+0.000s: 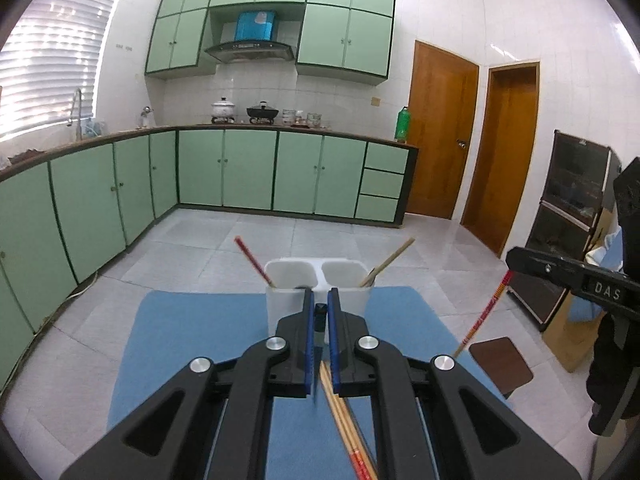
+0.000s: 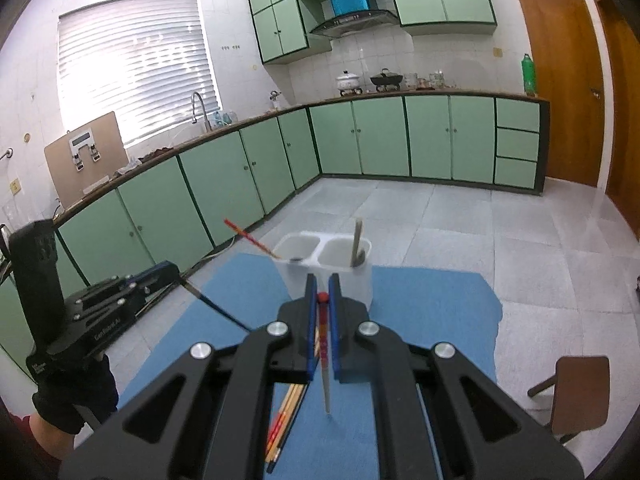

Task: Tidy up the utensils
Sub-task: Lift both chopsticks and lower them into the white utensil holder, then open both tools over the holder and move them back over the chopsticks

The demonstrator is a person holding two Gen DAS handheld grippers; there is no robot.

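A white two-cup utensil holder (image 1: pixel 286 300) (image 2: pixel 352 280) stands at the far edge of a blue mat (image 1: pixel 192 332) (image 2: pixel 432 312). A red chopstick (image 1: pixel 254 261) (image 2: pixel 250 239) leans in its left cup and a tan chopstick (image 1: pixel 388 266) (image 2: pixel 357 240) in its right cup. My left gripper (image 1: pixel 320 304) is shut on a dark chopstick (image 1: pixel 320 318), seen from the side in the right wrist view (image 2: pixel 218 308). My right gripper (image 2: pixel 322 292) is shut on a red-topped chopstick (image 2: pixel 324 344), which also shows in the left wrist view (image 1: pixel 486 312). Loose chopsticks (image 1: pixel 344 416) (image 2: pixel 286 420) lie on the mat beneath.
The table stands on a grey tiled kitchen floor with green cabinets (image 1: pixel 224 172) along the far walls. A brown stool (image 2: pixel 576 384) stands to the right, and a dark glass cabinet (image 1: pixel 572 220) is beyond it.
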